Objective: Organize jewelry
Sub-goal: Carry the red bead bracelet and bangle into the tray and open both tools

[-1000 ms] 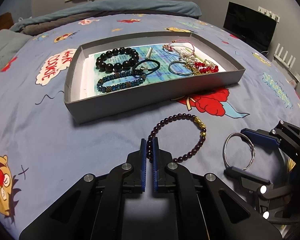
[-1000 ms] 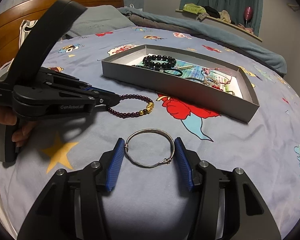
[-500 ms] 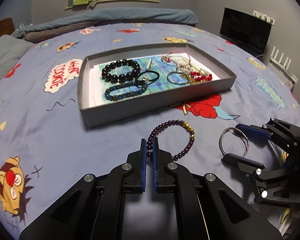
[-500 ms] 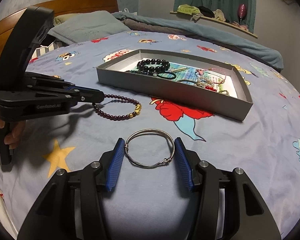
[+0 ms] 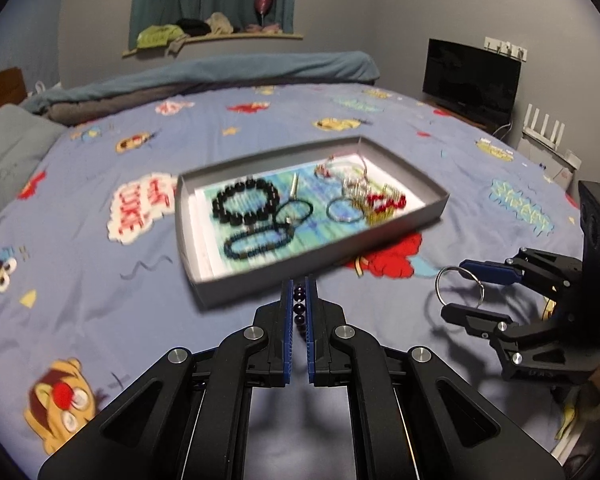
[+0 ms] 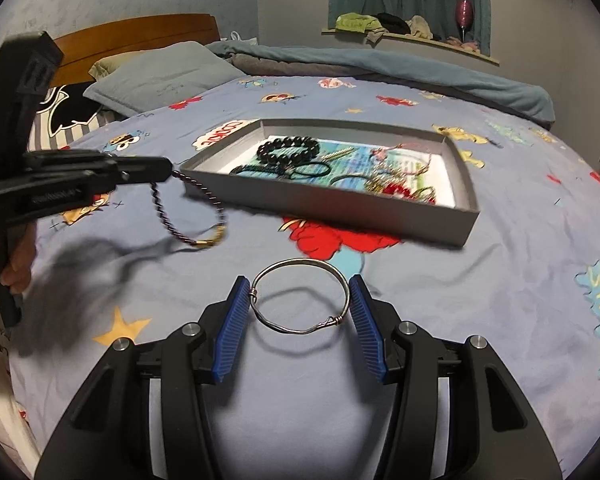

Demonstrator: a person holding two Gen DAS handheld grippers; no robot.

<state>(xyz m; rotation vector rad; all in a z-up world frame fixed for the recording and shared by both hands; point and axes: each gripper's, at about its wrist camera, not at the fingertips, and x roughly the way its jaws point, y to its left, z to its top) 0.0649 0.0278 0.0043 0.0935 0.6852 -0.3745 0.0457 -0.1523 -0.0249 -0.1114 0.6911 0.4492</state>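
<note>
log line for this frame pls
left gripper: shut on purple bead bracelet, lifted | right gripper: shut on silver bangle | tray: ahead

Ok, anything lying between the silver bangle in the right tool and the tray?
Nothing lies there. In the right wrist view, only bare bedsheet with its red print runs from the bangle to the tray. The bead bracelet hangs off to the left.

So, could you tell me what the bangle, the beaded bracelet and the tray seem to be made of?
The bangle in the right hand-held gripper looks like bare silver metal wire: thin, shiny, ends twisted. The beaded bracelet hanging from the left hand-held gripper shows glossy dark purple beads, perhaps stone or glass, with gold ones. The tray looks like matte grey cardboard.
</note>
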